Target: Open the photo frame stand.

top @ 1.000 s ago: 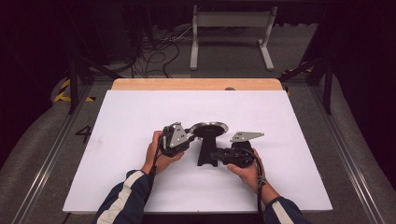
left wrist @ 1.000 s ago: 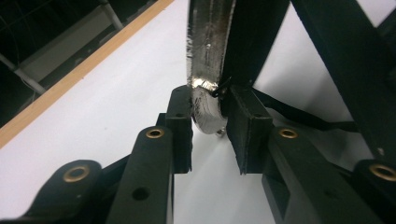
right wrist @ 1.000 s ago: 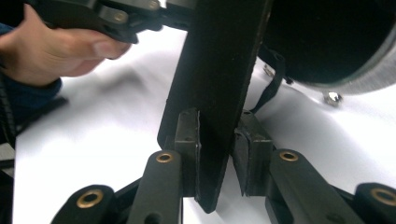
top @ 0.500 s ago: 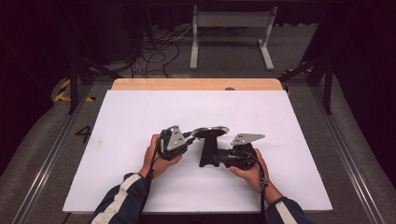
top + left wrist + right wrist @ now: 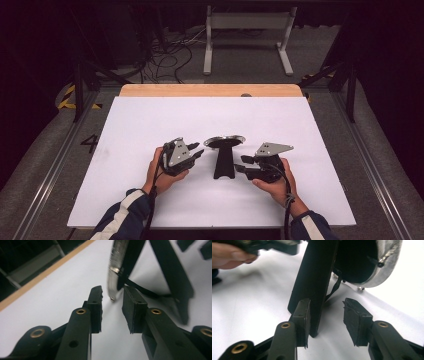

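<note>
**Both tongs stand off a black stand with a metal disc**

The left tongs (image 5: 199,151) sit in the person's left hand (image 5: 162,175) just at 9 o'clock of the black stand (image 5: 223,162) in the high view, tips pointing toward 3 o'clock. Their jaws have just been opening and stand narrowly apart; in the left gripper view nothing lies between the pads (image 5: 96,306), and the edge of the metal disc (image 5: 115,267) shows a little beyond the tips, apart from them.

The right tongs (image 5: 242,164) sit in the right hand (image 5: 276,184) just at 3 o'clock of the stand, tips pointing toward 9 o'clock. Their jaws have also just been opening and now gape moderately. In the right gripper view the lower end of the stand's dark blade (image 5: 317,282) lies just beyond the left-hand pad (image 5: 302,317); whether it touches that pad I cannot tell. The other pad is well clear, so nothing is gripped.

The stand lies near the middle of the white desk (image 5: 150,120), a little toward 6 o'clock. Its flared black foot points to 6 o'clock and the metal disc (image 5: 224,141) sits at its 12 o'clock end. A thin black strap (image 5: 333,290) hangs beside the blade under the disc. A wooden edge (image 5: 210,90) borders the desk at 12 o'clock.
</note>
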The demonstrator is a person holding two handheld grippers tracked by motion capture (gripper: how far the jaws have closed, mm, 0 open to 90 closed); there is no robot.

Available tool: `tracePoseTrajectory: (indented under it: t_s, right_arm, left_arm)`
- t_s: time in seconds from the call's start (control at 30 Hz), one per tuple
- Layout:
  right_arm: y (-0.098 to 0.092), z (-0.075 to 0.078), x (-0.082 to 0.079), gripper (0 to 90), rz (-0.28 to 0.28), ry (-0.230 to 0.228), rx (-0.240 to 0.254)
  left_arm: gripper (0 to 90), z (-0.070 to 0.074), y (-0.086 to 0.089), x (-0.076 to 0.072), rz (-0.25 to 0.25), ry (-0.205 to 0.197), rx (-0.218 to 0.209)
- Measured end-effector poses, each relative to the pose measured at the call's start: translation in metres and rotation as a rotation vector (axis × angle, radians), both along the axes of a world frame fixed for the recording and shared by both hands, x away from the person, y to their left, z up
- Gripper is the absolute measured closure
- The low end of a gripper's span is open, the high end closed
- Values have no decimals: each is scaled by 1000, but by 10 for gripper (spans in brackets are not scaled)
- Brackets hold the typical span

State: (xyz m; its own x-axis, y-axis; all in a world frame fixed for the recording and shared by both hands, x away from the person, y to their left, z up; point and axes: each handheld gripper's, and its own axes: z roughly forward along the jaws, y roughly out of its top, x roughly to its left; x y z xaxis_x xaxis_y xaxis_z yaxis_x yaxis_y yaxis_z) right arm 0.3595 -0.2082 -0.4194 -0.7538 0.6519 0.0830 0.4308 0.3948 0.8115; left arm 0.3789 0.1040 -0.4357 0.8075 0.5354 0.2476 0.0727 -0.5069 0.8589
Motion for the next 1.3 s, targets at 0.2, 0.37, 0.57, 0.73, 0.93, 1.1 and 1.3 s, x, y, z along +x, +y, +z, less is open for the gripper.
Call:
tracePoseTrajectory:
  t_s: [0.2, 0.37, 0.57, 0.73, 0.93, 1.1, 1.3]
  right_arm:
    - [2, 4, -6, 623, -4, -37, 2]
    - [4, 6, -10, 752, 3, -72, -13]
    - [9, 9, -15, 900, -5, -108, -32]
    - [17, 11, -21, 900, -32, -137, -71]
    - [24, 10, -26, 900, -46, -148, -57]
    - [40, 9, -30, 900, -34, -166, -46]
    - [57, -1, -33, 900, -49, -178, -37]
  left_arm:
    - [587, 0, 26, -23, -32, 19, 29]
    - [539, -3, 45, -26, -15, 51, 20]
    - [491, -7, 45, -20, 11, 62, 30]
    - [489, -5, 41, -12, 23, 46, 10]
    - [479, -3, 36, -2, 5, 80, -25]
    - [484, 6, 20, 12, -14, 74, -89]
    - [486, 8, 3, 20, -44, 70, -94]
